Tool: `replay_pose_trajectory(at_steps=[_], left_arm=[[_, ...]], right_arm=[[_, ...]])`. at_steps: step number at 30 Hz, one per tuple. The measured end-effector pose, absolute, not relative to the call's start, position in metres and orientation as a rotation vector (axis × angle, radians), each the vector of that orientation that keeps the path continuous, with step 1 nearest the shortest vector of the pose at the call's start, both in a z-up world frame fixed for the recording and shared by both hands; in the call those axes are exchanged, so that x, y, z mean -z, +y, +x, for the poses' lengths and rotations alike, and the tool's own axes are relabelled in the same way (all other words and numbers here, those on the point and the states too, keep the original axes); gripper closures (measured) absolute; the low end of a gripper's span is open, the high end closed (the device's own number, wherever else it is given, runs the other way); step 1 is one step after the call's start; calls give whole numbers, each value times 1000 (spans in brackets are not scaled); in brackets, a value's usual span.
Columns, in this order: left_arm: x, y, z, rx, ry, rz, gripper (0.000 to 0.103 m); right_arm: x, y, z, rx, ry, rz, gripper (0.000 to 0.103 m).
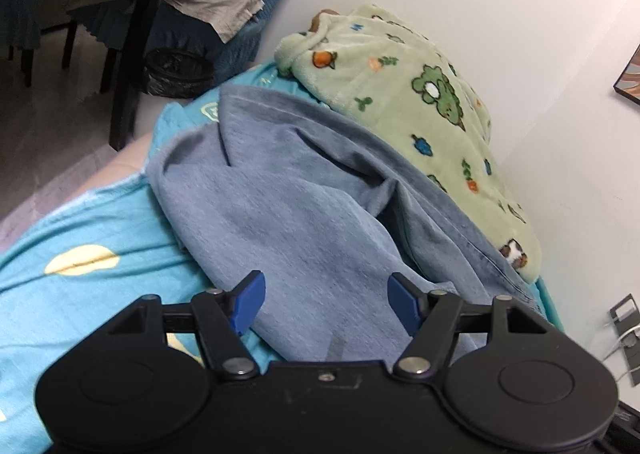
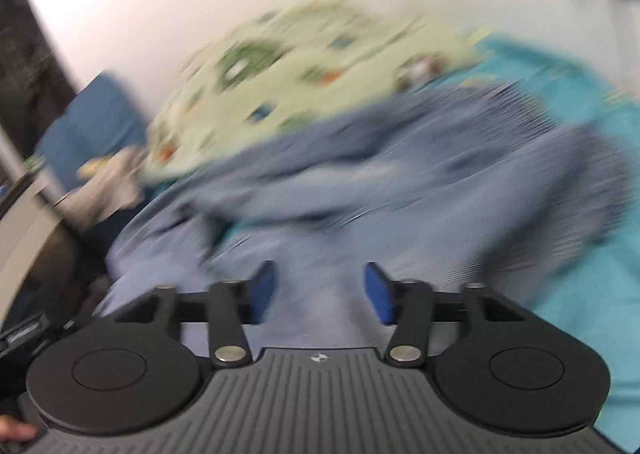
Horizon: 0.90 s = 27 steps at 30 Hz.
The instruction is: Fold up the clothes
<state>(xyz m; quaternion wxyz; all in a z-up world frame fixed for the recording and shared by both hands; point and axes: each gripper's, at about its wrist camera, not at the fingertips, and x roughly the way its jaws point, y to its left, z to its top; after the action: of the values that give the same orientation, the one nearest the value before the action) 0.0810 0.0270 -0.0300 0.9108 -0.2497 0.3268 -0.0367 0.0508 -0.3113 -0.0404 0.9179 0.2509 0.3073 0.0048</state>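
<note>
**A:** So the blue-grey garment [image 1: 304, 190] is lying rumpled on the turquoise bedsheet [image 1: 92, 230], its far edge right up against the green fleece blanket [image 1: 404, 94] by the wall. The left gripper [image 1: 326, 302] has its fingers spread over the cloth, not pinching anything.

**B:** And the right gripper [image 2: 320, 292]? That view's badly smeared.

**A:** Its fingers are parted too — nothing pressed between them that I can see. My worry: with both open, a grab into that bunched middle could catch two layers, or snag the blanket too — then the fold comes out lopsided.
</note>
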Motion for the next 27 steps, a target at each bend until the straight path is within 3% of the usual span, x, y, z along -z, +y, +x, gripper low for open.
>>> replay_pose_trajectory(at_steps=[1, 7, 10, 18, 22, 27], left_arm=[[31, 28, 81, 67, 680, -513, 38], [37, 30, 85, 8, 720, -461, 39], [32, 34, 95, -21, 730, -428, 39], [19, 84, 167, -106, 741, -308, 39], [37, 103, 211, -119, 778, -234, 39], [65, 118, 254, -97, 823, -236, 42]], right_arm=[[46, -304, 63, -63, 654, 508, 84], [93, -270, 100, -103, 844, 375, 91], [112, -270, 105, -99, 918, 381, 100], [110, -273, 110, -97, 922, 418, 98], [110, -273, 109, -111, 918, 447, 91], [112, -272, 112, -117, 915, 461, 90]])
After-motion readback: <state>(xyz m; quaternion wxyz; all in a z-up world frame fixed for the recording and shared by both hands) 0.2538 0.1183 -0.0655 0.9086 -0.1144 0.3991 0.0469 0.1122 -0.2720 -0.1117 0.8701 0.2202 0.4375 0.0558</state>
